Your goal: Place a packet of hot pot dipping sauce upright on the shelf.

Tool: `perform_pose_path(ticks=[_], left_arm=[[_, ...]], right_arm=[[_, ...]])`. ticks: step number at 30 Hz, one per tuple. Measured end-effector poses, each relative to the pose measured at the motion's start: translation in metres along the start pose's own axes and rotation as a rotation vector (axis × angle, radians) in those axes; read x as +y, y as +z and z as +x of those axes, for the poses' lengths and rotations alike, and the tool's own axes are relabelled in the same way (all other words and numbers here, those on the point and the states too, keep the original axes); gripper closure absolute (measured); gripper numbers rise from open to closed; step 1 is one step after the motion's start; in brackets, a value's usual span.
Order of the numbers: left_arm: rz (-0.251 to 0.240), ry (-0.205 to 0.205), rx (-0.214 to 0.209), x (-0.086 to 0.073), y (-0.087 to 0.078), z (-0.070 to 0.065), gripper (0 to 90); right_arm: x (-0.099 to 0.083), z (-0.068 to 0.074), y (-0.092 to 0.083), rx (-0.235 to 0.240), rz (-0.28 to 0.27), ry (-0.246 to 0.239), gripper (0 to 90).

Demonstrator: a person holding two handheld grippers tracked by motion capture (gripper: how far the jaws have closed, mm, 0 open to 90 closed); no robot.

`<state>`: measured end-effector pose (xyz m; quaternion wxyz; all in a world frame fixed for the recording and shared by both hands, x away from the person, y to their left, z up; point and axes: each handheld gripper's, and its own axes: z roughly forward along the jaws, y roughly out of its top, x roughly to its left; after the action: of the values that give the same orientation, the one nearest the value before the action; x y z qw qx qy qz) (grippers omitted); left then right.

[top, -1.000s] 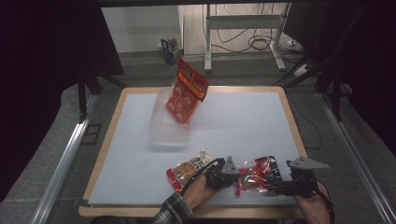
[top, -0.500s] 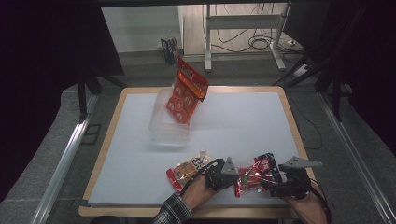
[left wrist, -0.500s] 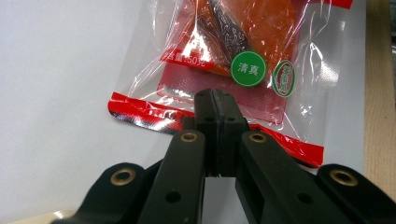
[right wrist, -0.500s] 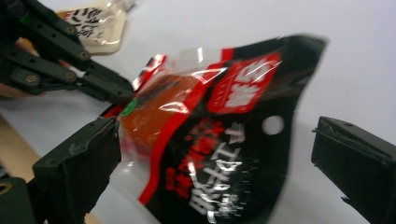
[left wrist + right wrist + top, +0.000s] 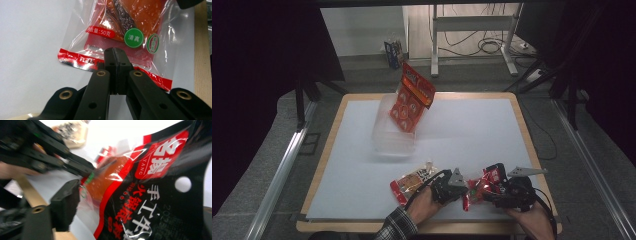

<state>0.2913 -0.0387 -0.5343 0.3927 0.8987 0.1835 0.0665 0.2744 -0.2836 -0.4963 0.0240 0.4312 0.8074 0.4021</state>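
Pinching the snack packet [image 5: 130, 37] edge with our left tool [image 5: 115, 53] clamped, we close the right tool [image 5: 492, 192], jaws just narrowing around it, squarely.

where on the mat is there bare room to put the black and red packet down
The white mat is bare on the right, between the clear tub and the right edge, and at the near left. The near edge is crowded: snack pouch, left gripper, right gripper, black and red packet.
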Motion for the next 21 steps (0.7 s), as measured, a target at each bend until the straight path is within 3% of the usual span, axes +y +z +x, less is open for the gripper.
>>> perform_pose_path(ticks=[3,7,10,11,14,15,21], left_arm=[[0.0,0.0,0.0,0.0,0.0,0.0,90.0],[-0.007,-0.007,-0.003,-0.001,0.0,0.001,90.0],[-0.022,-0.028,-0.009,-0.002,0.0,0.001,90.0],[-0.034,-0.047,-0.012,-0.003,0.001,0.0,90.0],[-0.032,-0.054,-0.012,-0.004,0.0,0.001,90.0],[-0.027,-0.062,-0.005,-0.004,-0.002,0.001,88.9],[-0.041,-0.075,0.004,-0.005,-0.015,0.002,77.2]], right_arm=[[0.002,0.002,0.004,0.049,-0.005,0.023,31.3],[0.008,0.011,0.014,-0.003,0.028,-0.038,43.6],[0.01,0.012,0.014,-0.025,0.026,-0.045,47.4],[0.01,0.011,0.015,-0.02,0.014,-0.027,50.5],[0.01,0.011,0.014,-0.015,0.001,0.002,56.3],[0.012,0.01,0.014,-0.001,-0.007,0.04,60.5],[0.016,0.01,0.013,0.058,-0.028,0.055,67.3]])
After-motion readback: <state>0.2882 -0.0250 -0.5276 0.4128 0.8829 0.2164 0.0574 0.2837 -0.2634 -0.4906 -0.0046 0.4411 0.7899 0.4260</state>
